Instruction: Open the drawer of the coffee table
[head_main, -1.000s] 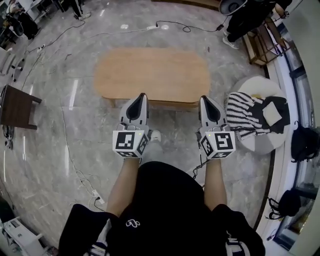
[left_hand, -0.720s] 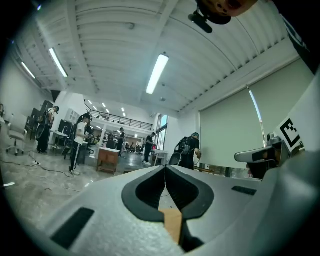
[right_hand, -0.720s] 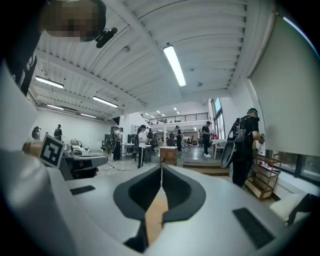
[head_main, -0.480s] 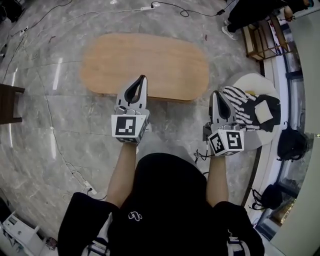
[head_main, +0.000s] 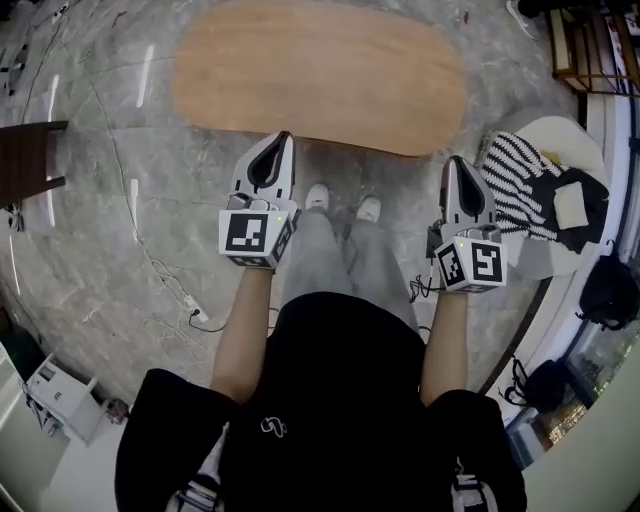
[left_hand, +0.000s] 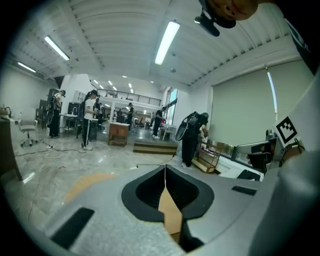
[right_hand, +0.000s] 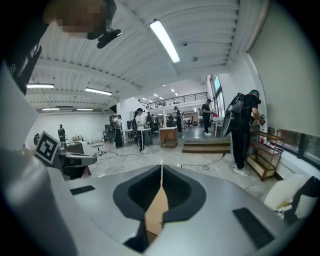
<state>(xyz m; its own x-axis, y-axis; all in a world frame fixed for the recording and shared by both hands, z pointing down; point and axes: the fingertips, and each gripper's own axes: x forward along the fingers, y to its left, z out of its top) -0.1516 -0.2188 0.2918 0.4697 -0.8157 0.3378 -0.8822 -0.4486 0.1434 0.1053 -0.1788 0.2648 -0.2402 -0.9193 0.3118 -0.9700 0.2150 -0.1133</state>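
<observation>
Head view: left claw (head_main: 286, 136) and right claw (head_main: 452, 160) are held closed and empty near the coffee table (head_main: 320, 75), presumably readied for its drawer

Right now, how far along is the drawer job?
Done: nothing visible; the coffee table shows only its top, no drawer pulled out. In hand: the left claw and right claw, both shut and empty, hover by its near edge. Left: find the drawer, grip it, pull it open.
</observation>
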